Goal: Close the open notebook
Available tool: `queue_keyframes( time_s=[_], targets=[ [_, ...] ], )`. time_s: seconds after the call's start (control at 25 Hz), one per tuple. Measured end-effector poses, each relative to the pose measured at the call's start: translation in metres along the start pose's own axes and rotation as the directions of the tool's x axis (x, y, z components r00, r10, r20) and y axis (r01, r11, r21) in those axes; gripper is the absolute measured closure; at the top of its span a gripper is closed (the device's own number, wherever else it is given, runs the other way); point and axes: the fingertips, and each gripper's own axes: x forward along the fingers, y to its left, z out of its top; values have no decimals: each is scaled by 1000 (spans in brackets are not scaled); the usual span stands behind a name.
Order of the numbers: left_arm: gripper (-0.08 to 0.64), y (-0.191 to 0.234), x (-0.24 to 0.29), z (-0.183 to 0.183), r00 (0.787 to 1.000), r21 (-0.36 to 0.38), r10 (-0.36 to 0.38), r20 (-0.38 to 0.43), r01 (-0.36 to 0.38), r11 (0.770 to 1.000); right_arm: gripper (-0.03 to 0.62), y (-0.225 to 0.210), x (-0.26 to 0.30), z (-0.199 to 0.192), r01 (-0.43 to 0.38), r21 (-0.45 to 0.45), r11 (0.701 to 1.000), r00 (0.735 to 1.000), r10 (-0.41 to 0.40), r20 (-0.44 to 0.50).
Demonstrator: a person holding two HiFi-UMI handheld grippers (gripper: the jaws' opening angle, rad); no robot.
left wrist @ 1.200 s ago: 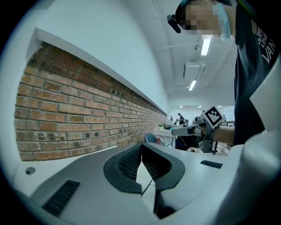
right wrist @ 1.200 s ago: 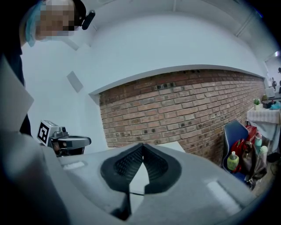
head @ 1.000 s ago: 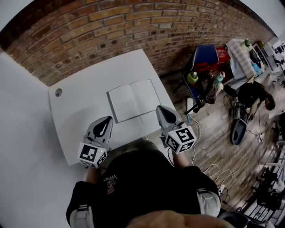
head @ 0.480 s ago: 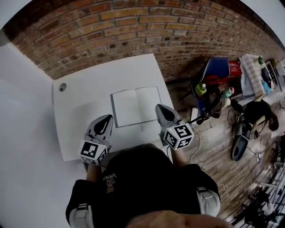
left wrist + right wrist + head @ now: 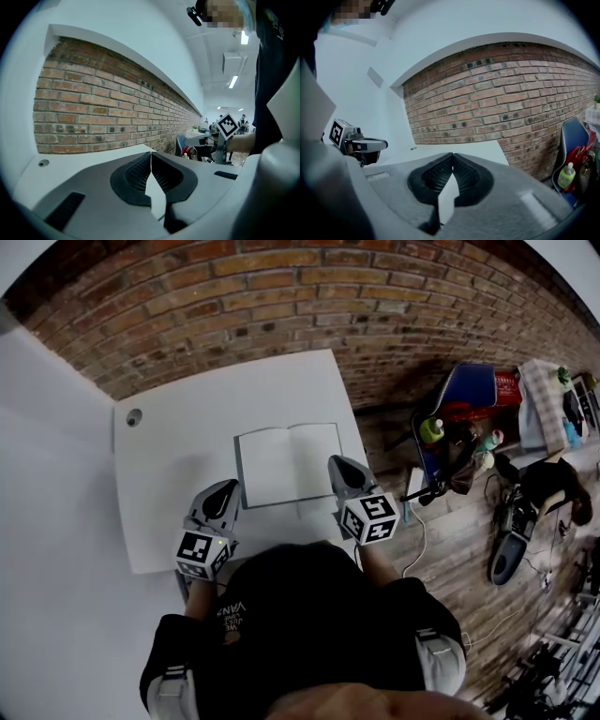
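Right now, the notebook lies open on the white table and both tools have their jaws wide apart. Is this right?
Not quite. The jaws of the left tool and the right tool are closed together with nothing between them, as each gripper view shows. The notebook does lie open on the white table.

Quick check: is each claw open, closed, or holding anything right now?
Left claw: closed, holding nothing.
Right claw: closed, holding nothing.
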Motion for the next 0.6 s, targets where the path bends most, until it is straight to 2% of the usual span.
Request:
queue_keyframes(
  time_s=[0.2, 0.4, 0.6],
  targets=[
    [549, 9, 12, -13, 1000, -40, 23, -12, -23, 999, 594, -9, 27, -27, 9, -139, 990, 998, -19, -68],
    [548, 18, 24, -30, 998, -54, 36, -47, -39, 998, 594, -18, 44, -47, -1, -139, 990, 991, -18, -134],
    [548, 28, 35, -56, 991, -63, 50, -125, -58, 996, 594, -25, 59, -64, -5, -139, 990, 982, -22, -188]
  ],
)
